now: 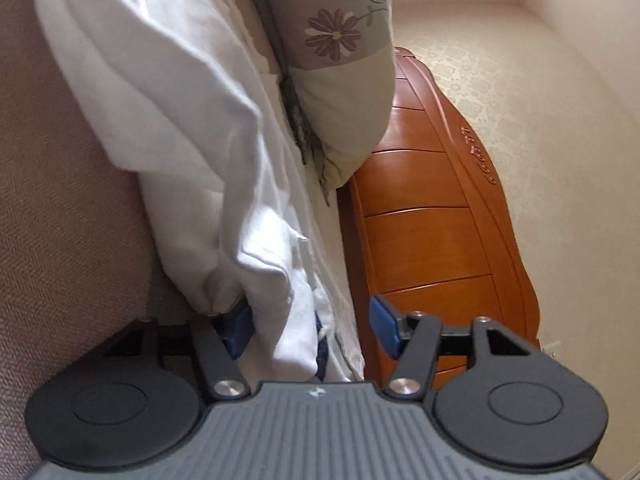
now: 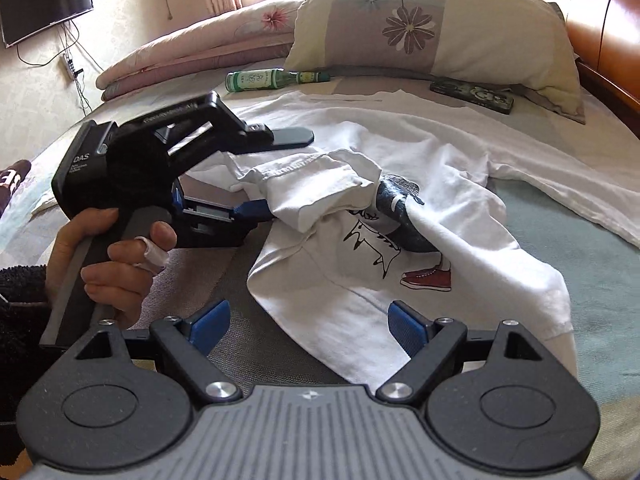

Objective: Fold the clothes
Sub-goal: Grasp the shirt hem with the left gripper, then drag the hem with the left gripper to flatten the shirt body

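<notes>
Left tongs (image 1: 310,330) wide, sleeve bunched between; right tongs (image 2: 308,326) wide over the T-shirt (image 2: 400,208) hem, lower centre. Risk: grabbing several layers, crooked fold.

Between the blue, finely ribbed pads of the left gripper (image 1: 312,328) lies the white T-shirt (image 2: 400,200), soft matt cotton, creased, with a flat printed figure ahead of the right gripper (image 2: 308,326), whose arms are matt black plastic with bright metal pivot screws. Under and left of that claw the bed cover (image 2: 236,264) is a coarse woven grey-brown cloth. Beyond it lie a glossy green glass bottle (image 2: 276,79), a smooth floral cloth pillow (image 2: 432,32) and a polished, reddish wooden headboard (image 1: 432,216).
</notes>
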